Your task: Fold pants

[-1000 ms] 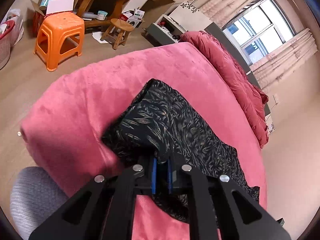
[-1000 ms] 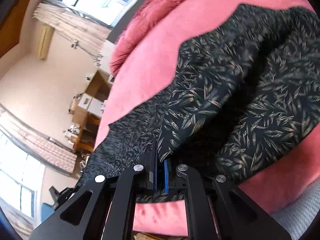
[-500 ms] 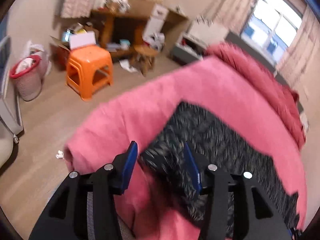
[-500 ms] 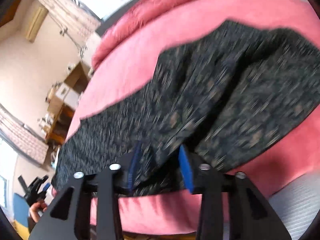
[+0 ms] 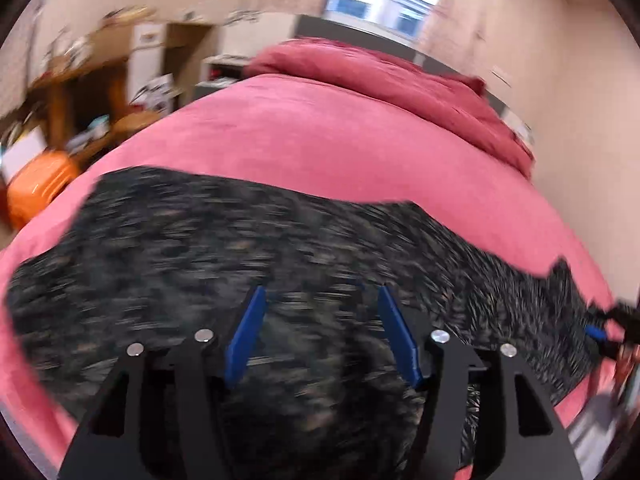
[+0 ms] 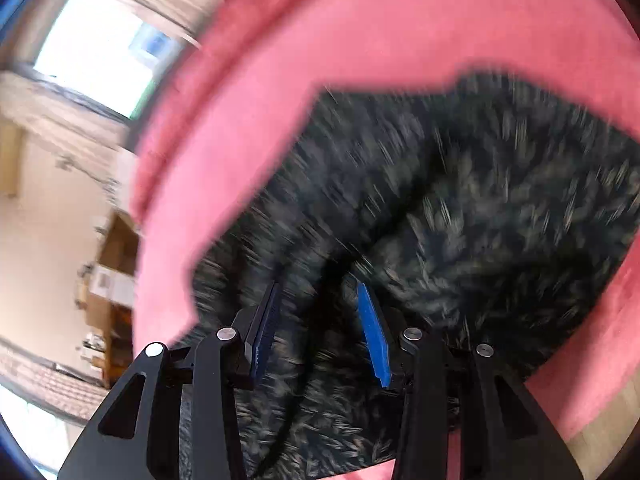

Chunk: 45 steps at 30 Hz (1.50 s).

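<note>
Black pants [image 5: 240, 240] with a pale leaf print lie spread across the pink bed cover [image 5: 320, 140]. My left gripper [image 5: 321, 290] hovers over their near edge, its jaws opening, the cloth lying below them and not pinched. A blue pad [image 5: 596, 333] of the other gripper shows at the far right, by the pants' end. In the right wrist view my right gripper [image 6: 319, 286] stands open above the pants [image 6: 480, 200], over a dark fold, gripping nothing. Both views are blurred by motion.
A crumpled red duvet [image 5: 400, 80] lies along the far side of the bed under a window [image 5: 380, 4]. An orange stool [image 5: 36, 184] and a cluttered wooden desk [image 5: 80, 88] stand at left. Wooden floor [image 6: 608, 432] shows past the bed's near edge.
Both grippers were shut on the pants' cloth a second ago and have let go and opened. The pants now lie flatter on the bed. Both hands have swung sideways and rolled.
</note>
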Tool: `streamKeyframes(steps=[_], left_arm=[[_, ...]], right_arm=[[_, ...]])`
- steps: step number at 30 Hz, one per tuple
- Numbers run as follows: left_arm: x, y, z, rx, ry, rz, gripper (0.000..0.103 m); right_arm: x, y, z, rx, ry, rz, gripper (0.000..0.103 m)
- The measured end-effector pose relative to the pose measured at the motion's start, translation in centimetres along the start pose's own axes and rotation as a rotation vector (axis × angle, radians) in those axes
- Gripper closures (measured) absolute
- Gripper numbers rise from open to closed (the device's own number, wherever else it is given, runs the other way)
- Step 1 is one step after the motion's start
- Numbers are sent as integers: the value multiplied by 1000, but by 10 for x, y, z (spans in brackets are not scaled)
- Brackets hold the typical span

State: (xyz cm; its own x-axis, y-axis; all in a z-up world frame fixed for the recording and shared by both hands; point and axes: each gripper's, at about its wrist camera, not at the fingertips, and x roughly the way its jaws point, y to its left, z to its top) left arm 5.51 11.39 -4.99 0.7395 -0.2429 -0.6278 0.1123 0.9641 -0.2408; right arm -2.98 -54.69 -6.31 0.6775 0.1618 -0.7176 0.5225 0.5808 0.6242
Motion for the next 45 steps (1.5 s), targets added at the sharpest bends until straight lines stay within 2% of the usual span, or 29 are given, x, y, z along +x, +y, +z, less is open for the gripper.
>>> streamKeyframes(steps=[3,6,8,10,14,15,16,17,18,21,26,30,31,33,37,39,41,42,43,45], left_arm=[[13,-15,-5,68,7,0,38],[25,-12,-10,58,31,3,38],[24,-10,-14,59,12,-16,38],[24,-9,-18,73,-6,-22,37],[26,-5,-21,65,-23,-37,37],[26,-6,-22,67,-24,-38,36],[27,-5,-22,68,-25,-39,36],[27,-5,-23,70,-26,-39,35],[27,-6,-23,75,-25,-39,35],[28,-9,-25,78,-27,-37,34],[27,-8,-27,76,-28,-41,34],[27,-11,-28,80,-30,-47,32],[27,-11,-28,80,-29,-46,32],[25,-11,-28,81,-30,-47,32],[24,-14,-29,86,-31,-45,31],[24,-15,-30,90,-29,-41,31],[23,-16,-31,89,-29,-39,31],[23,-16,-30,89,-29,-38,31],[22,-17,-30,89,-31,-34,31],[19,-20,-32,90,-35,-27,29]], right_arm=[[10,4,1,22,18,78,63],[15,27,1,-37,4,186,65],[22,34,3,-63,-19,141,65],[36,31,10,-27,-31,119,65],[56,17,18,118,-44,181,65],[59,16,24,143,-53,200,67],[59,13,29,151,-61,203,74],[59,13,35,147,-71,202,88],[57,6,45,131,-77,206,93],[50,26,59,55,-96,231,94],[-6,83,65,-227,-225,239,94],[-51,105,47,-427,-328,178,94],[-60,106,39,-483,-351,146,94],[-72,92,28,-511,-352,96,94],[-54,30,23,-320,-224,-40,94],[-40,-1,22,-226,-146,-63,93],[-30,-35,22,-90,-78,27,83],[-30,-51,26,-6,-79,107,79],[-33,-61,27,36,-98,141,72],[-41,-80,32,103,-143,178,68]])
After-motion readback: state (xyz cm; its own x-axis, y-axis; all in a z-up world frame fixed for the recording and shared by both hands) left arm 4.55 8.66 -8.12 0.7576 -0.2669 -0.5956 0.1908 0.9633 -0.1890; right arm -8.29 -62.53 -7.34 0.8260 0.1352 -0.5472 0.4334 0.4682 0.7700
